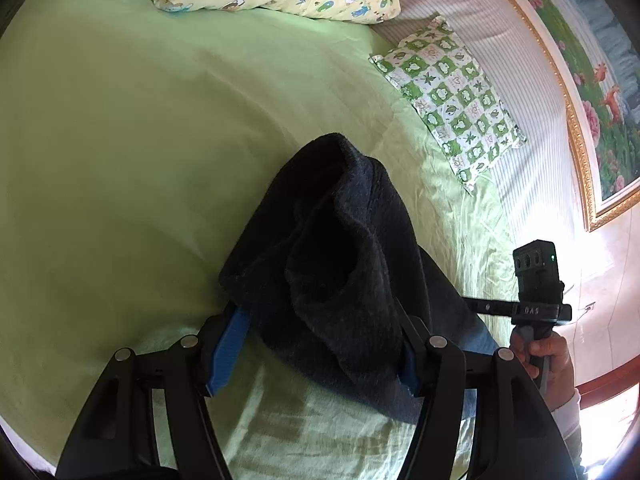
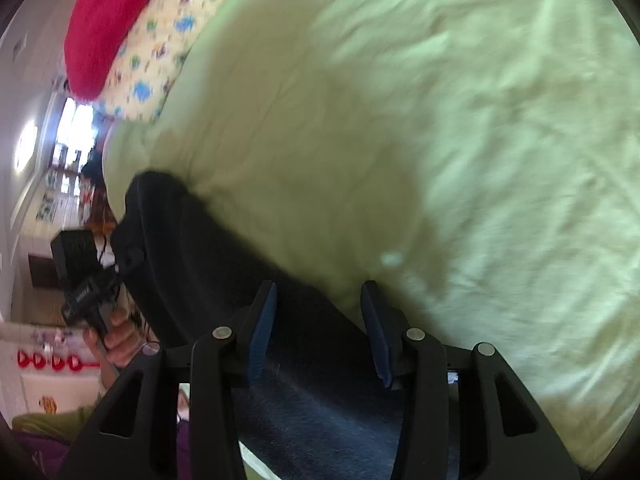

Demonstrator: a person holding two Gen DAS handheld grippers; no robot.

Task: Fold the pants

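Over green sheet (image 1: 120,140), dark pants (image 1: 344,248) between both grippers' jaws

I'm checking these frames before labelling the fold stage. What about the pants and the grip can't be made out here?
- Left wrist view: the bunched pants cover the gap of the left gripper, so any pinch is hidden.
- Right wrist view: motion blur smears the pants; whether the right gripper clamps them is unclear.
- Both views: waistband and leg ends are indistinguishable; fabric runs behind the fingers and off the bottom edge.
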